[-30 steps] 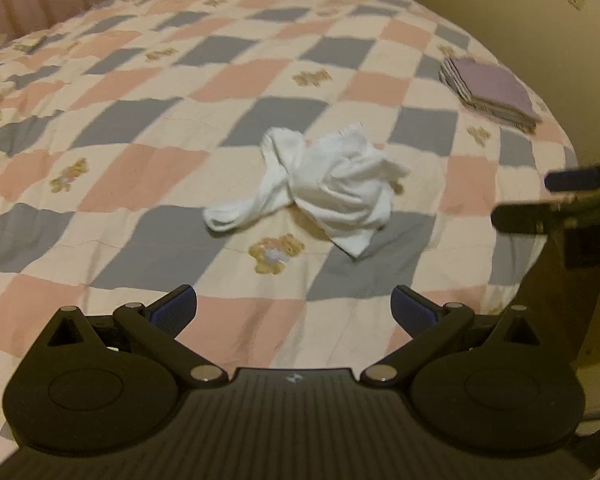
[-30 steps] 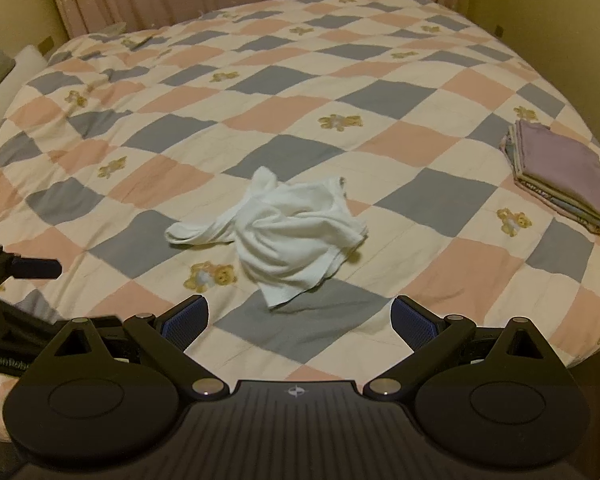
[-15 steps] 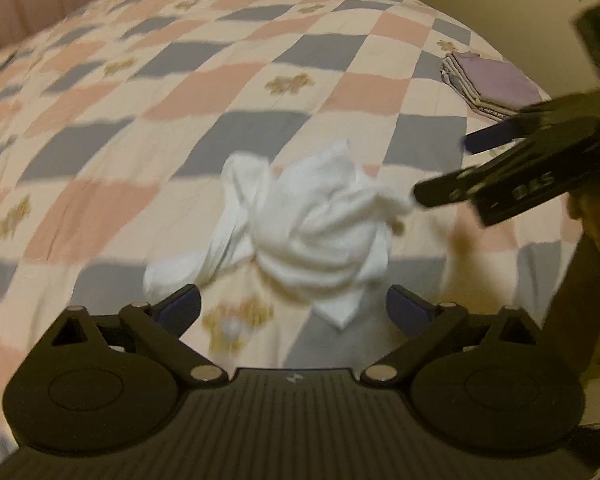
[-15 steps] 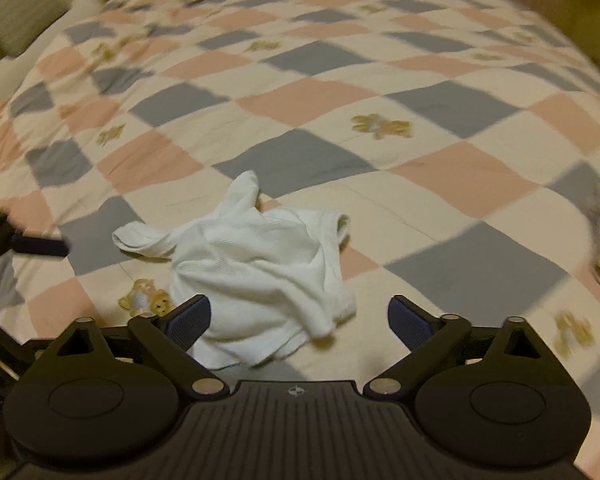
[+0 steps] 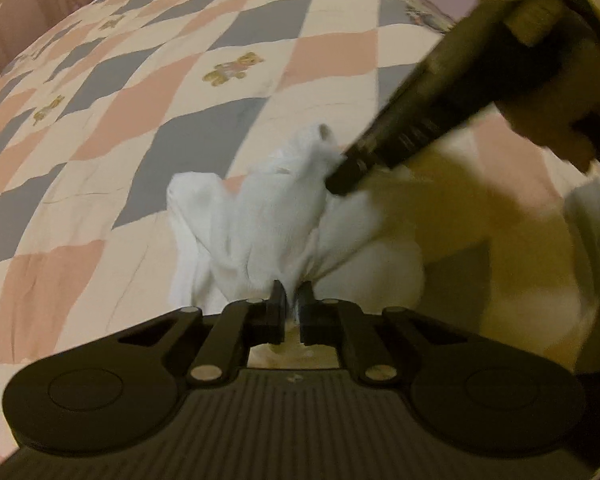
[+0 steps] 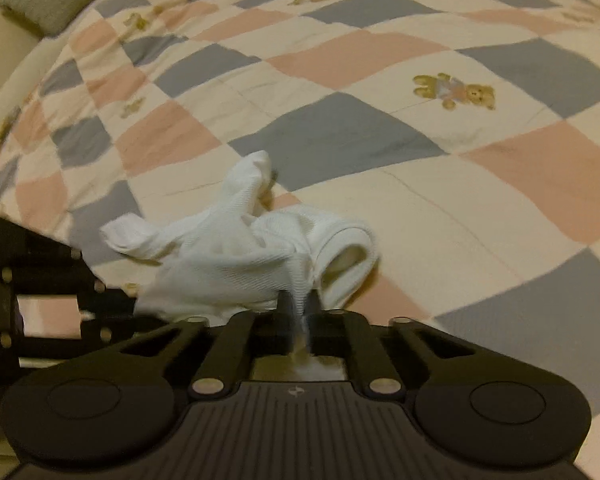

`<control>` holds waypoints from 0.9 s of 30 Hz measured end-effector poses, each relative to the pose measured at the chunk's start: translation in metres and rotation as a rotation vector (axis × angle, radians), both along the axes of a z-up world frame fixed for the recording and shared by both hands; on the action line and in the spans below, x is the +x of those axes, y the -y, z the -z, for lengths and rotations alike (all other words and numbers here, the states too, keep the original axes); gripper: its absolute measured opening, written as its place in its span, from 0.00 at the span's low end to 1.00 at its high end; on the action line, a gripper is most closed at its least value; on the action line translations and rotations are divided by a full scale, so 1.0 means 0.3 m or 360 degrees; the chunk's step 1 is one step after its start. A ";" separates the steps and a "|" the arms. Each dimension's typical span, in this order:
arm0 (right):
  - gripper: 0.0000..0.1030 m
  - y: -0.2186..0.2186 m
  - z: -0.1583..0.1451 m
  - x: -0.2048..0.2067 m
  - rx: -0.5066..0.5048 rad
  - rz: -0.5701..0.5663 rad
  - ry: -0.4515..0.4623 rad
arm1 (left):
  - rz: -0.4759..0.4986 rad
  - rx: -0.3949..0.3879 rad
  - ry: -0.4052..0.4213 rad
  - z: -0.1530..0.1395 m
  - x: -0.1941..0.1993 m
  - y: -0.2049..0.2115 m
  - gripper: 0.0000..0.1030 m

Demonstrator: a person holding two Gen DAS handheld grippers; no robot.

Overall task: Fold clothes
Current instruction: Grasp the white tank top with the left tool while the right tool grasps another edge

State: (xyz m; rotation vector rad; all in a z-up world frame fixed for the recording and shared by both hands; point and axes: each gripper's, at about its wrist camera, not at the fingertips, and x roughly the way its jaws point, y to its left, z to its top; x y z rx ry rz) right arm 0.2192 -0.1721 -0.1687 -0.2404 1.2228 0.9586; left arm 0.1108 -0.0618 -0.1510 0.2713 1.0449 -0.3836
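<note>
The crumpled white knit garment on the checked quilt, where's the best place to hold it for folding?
Grip the crumpled white knit garment at its near edge, coming in low from the near side. Both the left gripper and the right gripper are shut on cloth there, so lifting apart should open it. The hemmed opening likely marks an edge worth tracing.

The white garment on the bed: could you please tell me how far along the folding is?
Done: a folded stack already lies at the far edge of the quilt. In hand: both the left tongs and the right tongs are shut on the white garment, which is crumpled. Left: spreading it flat, making every fold, and adding it to the stack.
</note>
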 end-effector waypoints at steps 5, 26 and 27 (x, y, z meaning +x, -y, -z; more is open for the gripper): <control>0.05 0.058 -0.079 -0.145 -0.0041 -0.0093 -0.0079 | 0.0065 -0.0084 -0.0092 -0.065 -0.171 0.000 0.03; 0.65 0.004 -0.088 -0.214 -0.0189 -0.0144 0.0076 | -0.0088 -0.0035 -0.0358 -0.030 -0.463 -0.179 0.05; 0.65 -0.002 -0.067 -0.193 -0.0204 -0.0130 0.0097 | -0.0135 -0.0045 -0.0352 -0.038 -0.463 -0.200 0.06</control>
